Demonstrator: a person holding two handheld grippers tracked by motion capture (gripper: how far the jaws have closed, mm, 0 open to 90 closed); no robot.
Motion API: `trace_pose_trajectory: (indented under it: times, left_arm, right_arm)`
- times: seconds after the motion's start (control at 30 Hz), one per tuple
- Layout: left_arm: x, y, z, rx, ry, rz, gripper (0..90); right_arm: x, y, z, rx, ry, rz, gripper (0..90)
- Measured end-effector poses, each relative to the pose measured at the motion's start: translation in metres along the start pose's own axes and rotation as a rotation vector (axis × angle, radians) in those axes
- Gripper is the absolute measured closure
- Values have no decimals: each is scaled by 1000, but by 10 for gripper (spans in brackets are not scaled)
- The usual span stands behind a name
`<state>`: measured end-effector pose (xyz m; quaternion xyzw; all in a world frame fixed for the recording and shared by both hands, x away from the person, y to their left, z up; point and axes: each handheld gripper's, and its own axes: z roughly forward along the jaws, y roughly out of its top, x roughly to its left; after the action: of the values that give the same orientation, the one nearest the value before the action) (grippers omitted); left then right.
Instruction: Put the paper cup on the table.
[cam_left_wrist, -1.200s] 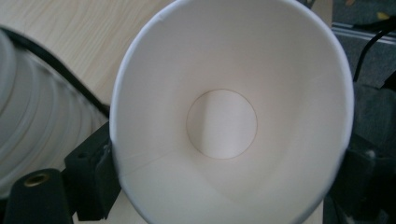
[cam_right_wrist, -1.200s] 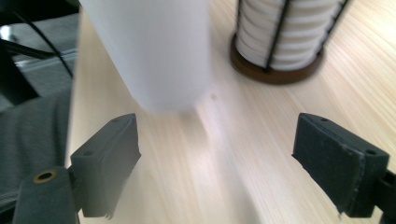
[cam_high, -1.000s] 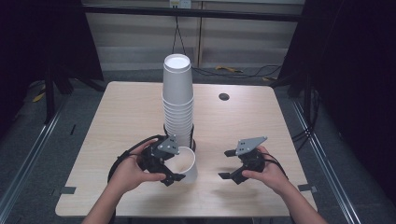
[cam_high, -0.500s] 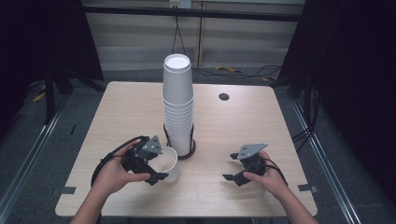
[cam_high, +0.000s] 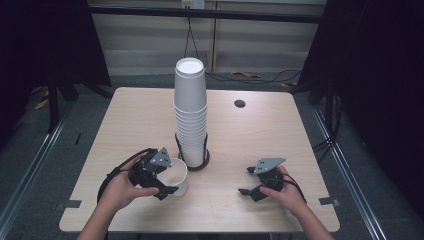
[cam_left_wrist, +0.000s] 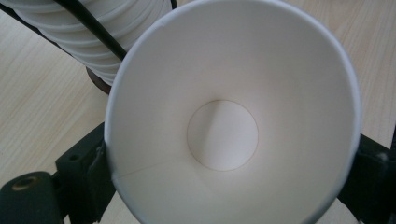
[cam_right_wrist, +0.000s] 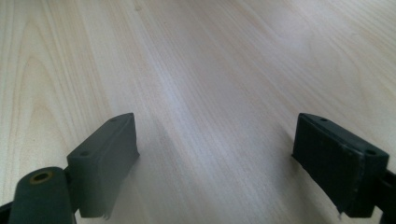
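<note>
One white paper cup (cam_high: 176, 175) lies on its side near the surface's (cam_high: 250, 135) front edge, clamped in our left claw (cam_high: 167, 181), just beside the tall cup stack (cam_high: 190, 115) at centre. Our right claw (cam_high: 246, 182), jaws apart, holds nothing near the front-right corner.

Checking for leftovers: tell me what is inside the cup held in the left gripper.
Nothing: the cup in the left gripper is empty, with bare white walls and a clean round bottom. Its nearest rim falls outside the left gripper view.
</note>
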<state>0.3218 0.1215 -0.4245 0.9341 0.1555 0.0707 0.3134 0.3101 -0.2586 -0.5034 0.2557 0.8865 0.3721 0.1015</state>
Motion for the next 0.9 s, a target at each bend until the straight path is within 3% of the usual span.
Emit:
trace_pose_trajectory:
  times: [0.13, 0.27, 0.3, 0.4, 0.5, 0.9]
  left_arm:
    - [-1, -1, 4, -27, 5, 0, 87]
    - [-3, -7, 12, -6, -6, -1, 124]
    - [-2, -10, 14, -20, -3, -1, 126]
    - [-2, -15, 15, -51, -18, -29, 126]
    - [-1, -20, 14, -51, -20, -28, 128]
    - [3, -52, 11, -75, -10, -99, 142]
  right_arm:
    - [0, 0, 0, 0, -2, -1, 134]
    - [0, 0, 0, 1, -1, 2, 132]
    - [0, 0, 0, 2, -1, 2, 133]
    - [0, 0, 0, 2, 1, 4, 133]
    - [0, 0, 0, 1, 1, 3, 133]
    - [-1, 0, 0, 3, 2, 1, 132]
